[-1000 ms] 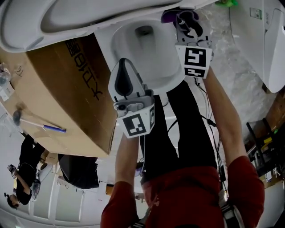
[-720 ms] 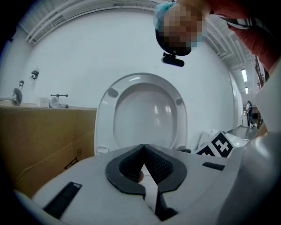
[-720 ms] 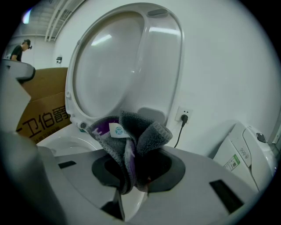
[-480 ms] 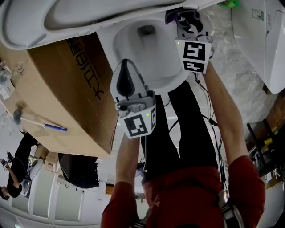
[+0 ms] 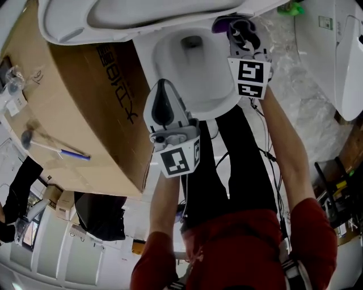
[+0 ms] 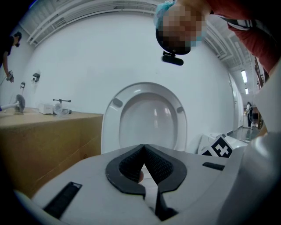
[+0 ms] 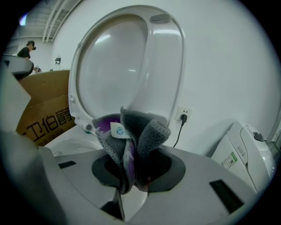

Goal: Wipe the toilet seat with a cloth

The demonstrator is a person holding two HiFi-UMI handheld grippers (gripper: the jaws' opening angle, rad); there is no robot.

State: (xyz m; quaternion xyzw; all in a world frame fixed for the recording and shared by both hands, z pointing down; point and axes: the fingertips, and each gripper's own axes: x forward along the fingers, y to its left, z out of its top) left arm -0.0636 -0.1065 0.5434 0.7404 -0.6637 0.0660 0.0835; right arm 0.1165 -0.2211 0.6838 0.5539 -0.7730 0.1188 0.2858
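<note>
The white toilet's seat and lid point(image 5: 113, 17) stand raised behind the open bowl point(image 5: 193, 62). The left gripper view shows the raised seat point(image 6: 145, 118) straight ahead, and the right gripper view shows it point(image 7: 131, 66) close up. My right gripper point(image 5: 241, 35) is at the bowl's right rim, shut on a grey and purple cloth point(image 5: 229, 24). The bunched cloth point(image 7: 131, 132) fills and hides the jaws of that gripper point(image 7: 131, 171). My left gripper point(image 5: 163, 85) hangs over the bowl's near left rim, shut with nothing between its fingers point(image 6: 143, 147).
A large cardboard box point(image 5: 85, 113) stands against the toilet's left side, with a long-handled tool point(image 5: 54, 150) on top. Another white fixture point(image 5: 346, 51) is at the right. A plug sits in a wall socket point(image 7: 183, 115). A person point(image 5: 17, 192) stands at the lower left.
Both grippers stay in about the same place over the bowl. The head view has shifted slightly, and the person at the lower left has moved toward the frame's edge.
</note>
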